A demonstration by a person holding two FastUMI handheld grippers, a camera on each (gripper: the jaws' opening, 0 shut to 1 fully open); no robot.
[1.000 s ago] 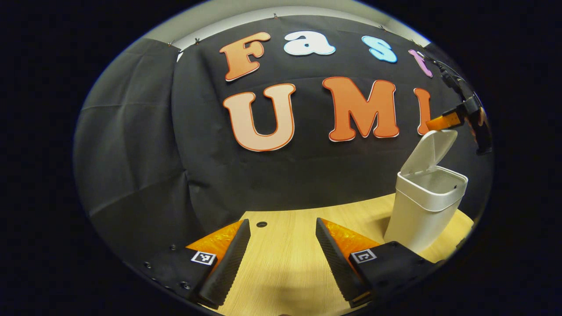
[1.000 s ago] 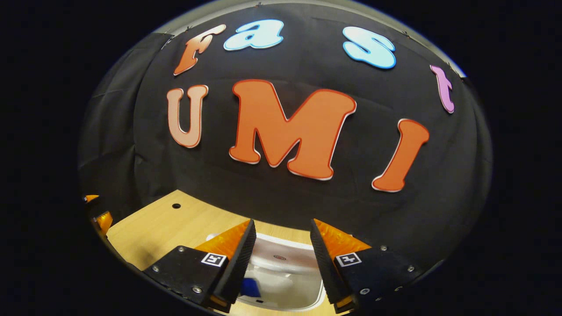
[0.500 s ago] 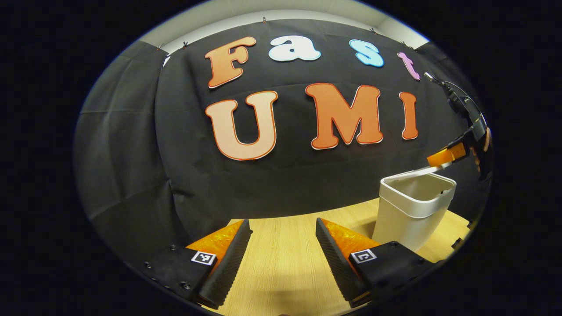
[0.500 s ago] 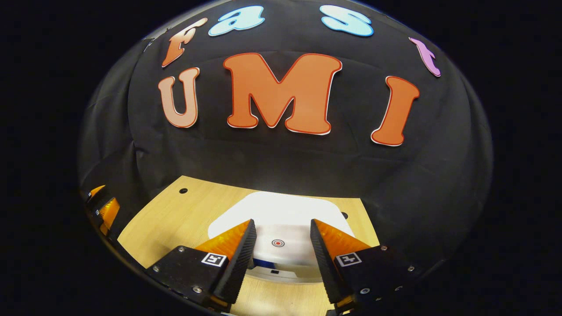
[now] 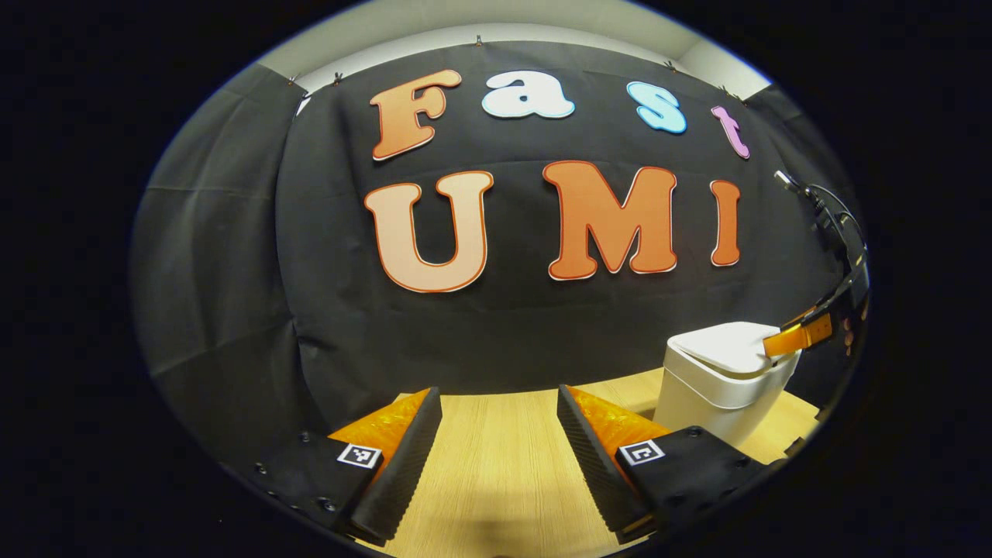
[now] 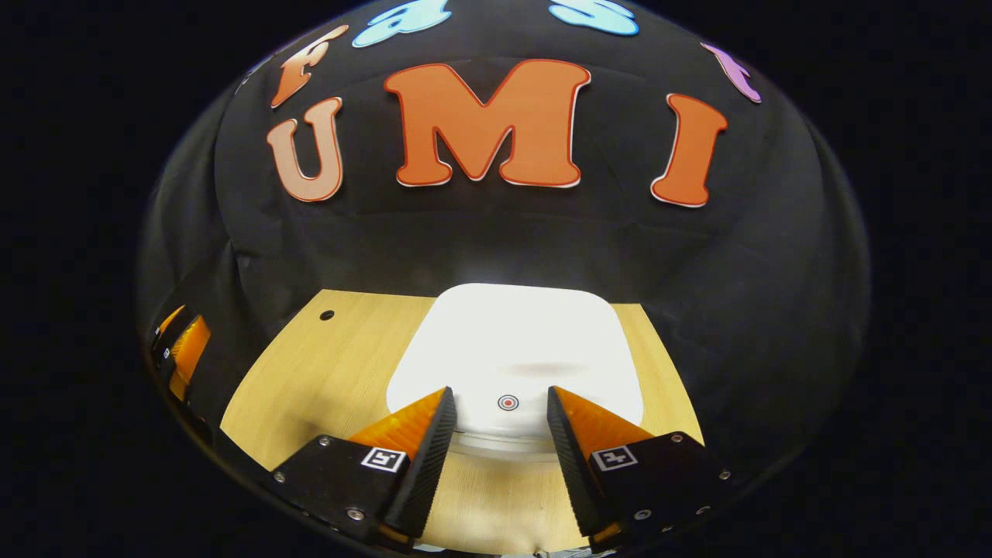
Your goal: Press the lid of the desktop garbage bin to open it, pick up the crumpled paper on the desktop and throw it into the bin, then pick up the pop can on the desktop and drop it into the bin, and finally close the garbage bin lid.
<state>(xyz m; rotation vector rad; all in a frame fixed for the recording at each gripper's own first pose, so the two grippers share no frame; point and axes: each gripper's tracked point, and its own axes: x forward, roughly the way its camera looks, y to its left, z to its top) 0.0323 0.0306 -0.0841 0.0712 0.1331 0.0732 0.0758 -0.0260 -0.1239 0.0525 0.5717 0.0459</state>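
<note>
1. Right gripper view looks down on the garbage bin (image 6: 515, 349), whose white lid (image 6: 519, 341) lies flat or very nearly flat on the rim; a small round target mark (image 6: 508, 402) sits near the lid's front edge, between the fingertips of the right gripper (image 6: 500, 403).
2. Its jaws stand moderately apart and hold nothing; the tips hover at or on the lid's front edge, and whether they touch it I cannot tell.
3. Left gripper view shows the bin (image 5: 725, 384) standing on the desk (image 5: 496, 465) to the far right, with the right gripper (image 5: 798, 337) resting over the lid's near corner.
4. The left gripper (image 5: 500, 422) hangs over bare desk, well apart from the bin, jaws wide apart and empty.
5. The bin looks like light, stiff, smooth plastic, so a hard or off-centre push could probably slide or tip it.
6. The lid likely latches with a click; pressing straight down on the round mark seems the best place, with no need to grip.
7. Closing the lid appears the step in hand, nearly done.
</note>
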